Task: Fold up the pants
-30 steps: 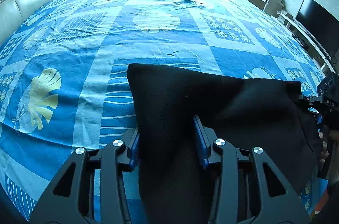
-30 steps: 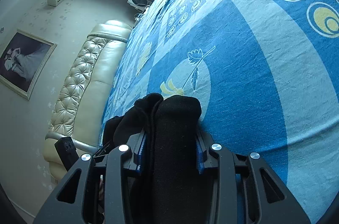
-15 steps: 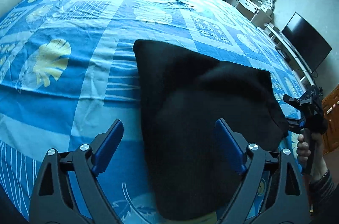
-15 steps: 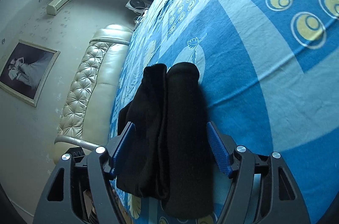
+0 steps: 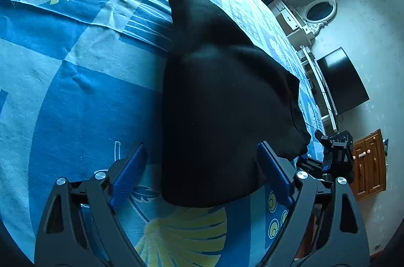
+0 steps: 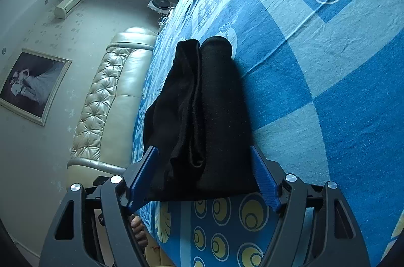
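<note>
The black pants (image 5: 222, 105) lie folded in a thick stack on the blue patterned bedsheet (image 5: 75, 90). My left gripper (image 5: 202, 171) is open, its blue pads either side of the stack's near edge, not gripping. In the right wrist view the pants (image 6: 204, 120) show as layered folds seen from one end. My right gripper (image 6: 204, 178) is open, with its pads apart on both sides of that end. The right gripper also shows in the left wrist view (image 5: 333, 153), beyond the stack's right corner.
A padded cream headboard (image 6: 113, 100) runs along one side of the bed. A dresser with an oval mirror (image 5: 320, 12), a dark TV (image 5: 341, 82) and a wooden cabinet (image 5: 368, 166) stand along the wall beyond the bed's edge.
Both grippers let go of the pants, opened wide, and have backed off a little. The folded stack now rests on the bed.
</note>
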Tool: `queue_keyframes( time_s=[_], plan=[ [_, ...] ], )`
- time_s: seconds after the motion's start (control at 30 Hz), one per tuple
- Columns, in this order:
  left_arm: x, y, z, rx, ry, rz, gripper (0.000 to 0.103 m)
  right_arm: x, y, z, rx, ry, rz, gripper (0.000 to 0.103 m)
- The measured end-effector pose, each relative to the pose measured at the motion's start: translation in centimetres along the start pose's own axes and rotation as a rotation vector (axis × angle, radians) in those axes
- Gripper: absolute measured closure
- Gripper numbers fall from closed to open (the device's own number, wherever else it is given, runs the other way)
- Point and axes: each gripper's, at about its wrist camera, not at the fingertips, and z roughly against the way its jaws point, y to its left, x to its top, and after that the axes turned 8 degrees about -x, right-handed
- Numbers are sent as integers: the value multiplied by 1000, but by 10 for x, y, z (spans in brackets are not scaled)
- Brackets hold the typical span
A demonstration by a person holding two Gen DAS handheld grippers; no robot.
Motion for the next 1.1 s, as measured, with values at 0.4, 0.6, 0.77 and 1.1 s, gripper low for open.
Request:
queue_keyframes(
  time_s=[0.4, 0.6, 0.77, 1.1],
  plan=[
    [-1, -15, -12, 57, 8, -78, 45, -6, 16, -22, -100, 26, 86, 56],
    [0, -21, -5, 77, 4, -91, 61, -7, 17, -13, -61, 19, 72, 68],
    [-2, -25, -1, 94, -4, -108, 64, -7, 19, -6, -33, 13, 68, 70],
    [-28, -33, 16, 115, 21, -113, 64, -28, 4, 11, -12, 50, 51, 70]
  ],
)
